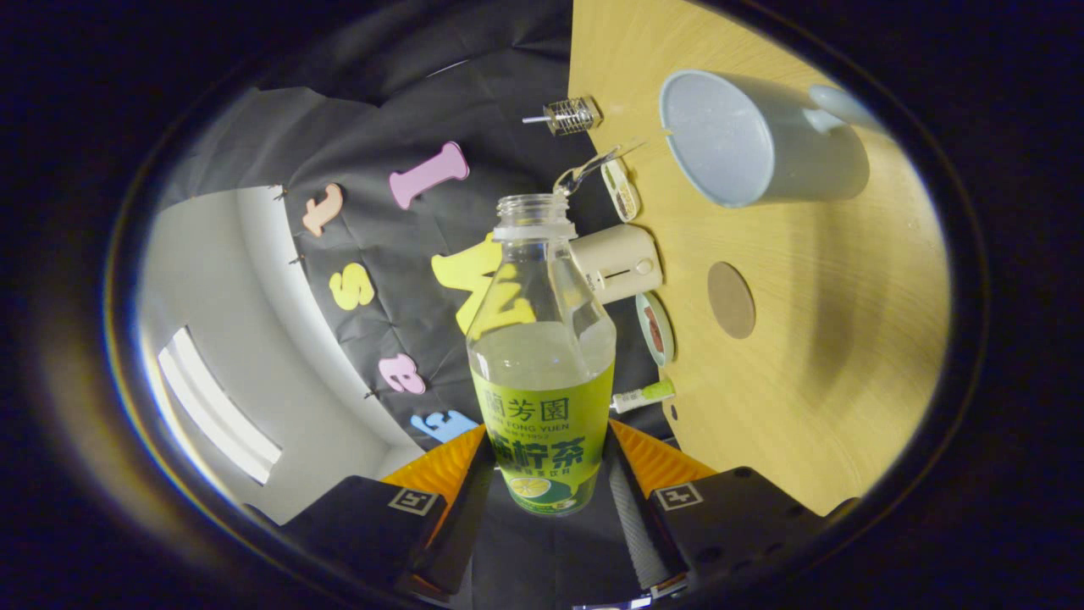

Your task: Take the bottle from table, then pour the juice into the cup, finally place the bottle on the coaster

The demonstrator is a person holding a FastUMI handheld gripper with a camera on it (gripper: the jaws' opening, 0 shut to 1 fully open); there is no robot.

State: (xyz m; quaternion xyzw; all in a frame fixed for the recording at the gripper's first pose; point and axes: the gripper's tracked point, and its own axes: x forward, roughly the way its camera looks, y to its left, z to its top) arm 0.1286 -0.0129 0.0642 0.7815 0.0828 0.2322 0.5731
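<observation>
Gripper view. The gripper (542, 487) has both fingers closed on the lower body of the juice bottle (542, 356), one finger pressing each side of the green label. The bottle is uncapped and lifted off the table. The whole view is rolled sideways, so the wooden table (830, 407) appears as a wall beside the bottle; the bottle is tipped far over. The clear liquid reaches only about the bottle's shoulder, above the label, and nothing is seen leaving the mouth.

The pale cup (745, 140) with a handle stands on the table beyond the bottle mouth and off to one side, well apart from it. The round brown coaster (731, 299) lies on the table nearer, between cup and fingers. Small clutter sits along the table edge: a cream box-like device (616, 263), a small wire-cage object (572, 115), a green-capped tube (645, 394).

Risks, as judged:
- The mouth is not over the cup. More tilt here would put juice on the table or the edge clutter.
- The open neck pours fast; a sudden roll could overshoot the rim.
- The grip is low on a smooth label; the bottle could pivot or slip between the fingers as the liquid shifts.
- The later set-down could land off centre on the coaster.
</observation>
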